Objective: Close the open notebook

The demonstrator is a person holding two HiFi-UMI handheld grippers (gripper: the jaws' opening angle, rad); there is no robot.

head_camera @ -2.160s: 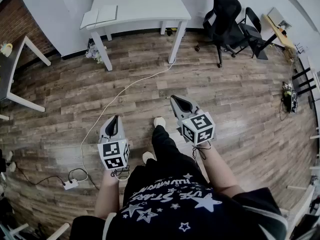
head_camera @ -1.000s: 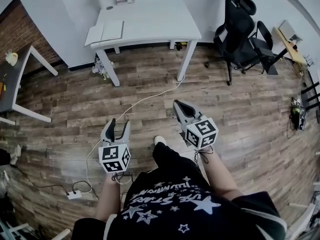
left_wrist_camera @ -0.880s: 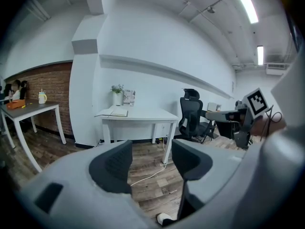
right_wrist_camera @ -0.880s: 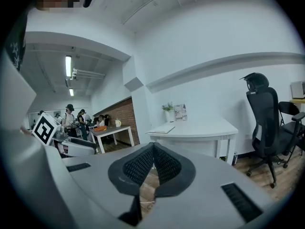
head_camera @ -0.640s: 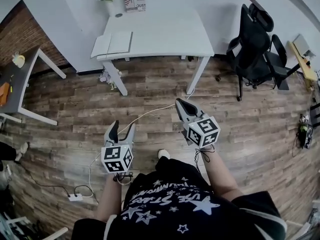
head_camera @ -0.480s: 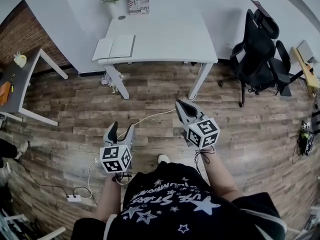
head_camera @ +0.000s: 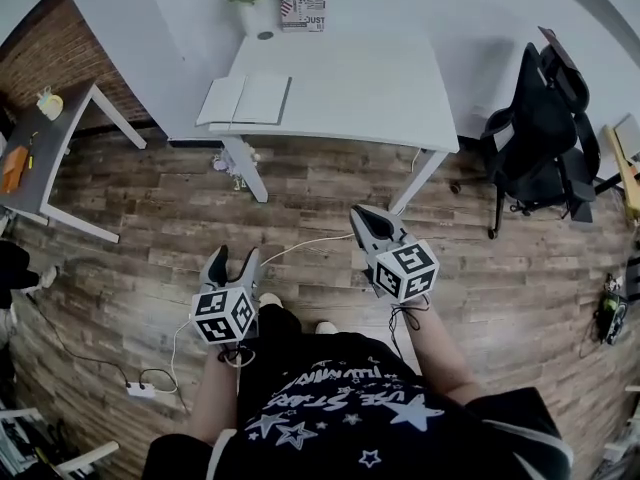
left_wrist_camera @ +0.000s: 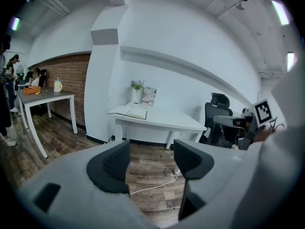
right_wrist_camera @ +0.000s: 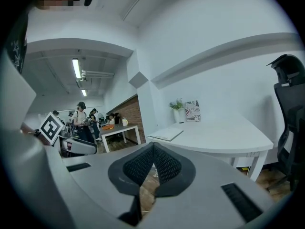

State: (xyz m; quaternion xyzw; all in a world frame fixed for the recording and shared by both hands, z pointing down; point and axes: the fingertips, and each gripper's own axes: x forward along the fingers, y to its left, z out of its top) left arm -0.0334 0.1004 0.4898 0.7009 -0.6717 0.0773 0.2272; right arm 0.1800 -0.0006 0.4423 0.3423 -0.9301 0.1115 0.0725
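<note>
Now | notebook [head_camera: 245, 100] open flat, spread along table [head_camera: 350, 78] edge | left gripper [head_camera: 235, 258] apart | right gripper [head_camera: 360, 214] together

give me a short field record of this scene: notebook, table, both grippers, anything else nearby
notebook: open, lying flat at the table's left end
table: white, ahead of the person
left gripper: jaws apart, nothing between them
right gripper: jaws together, empty
also on table: plant pot, printed card
nearby: black office chair, right of the table
task status: notebook not yet closed; neither gripper touches it
</note>
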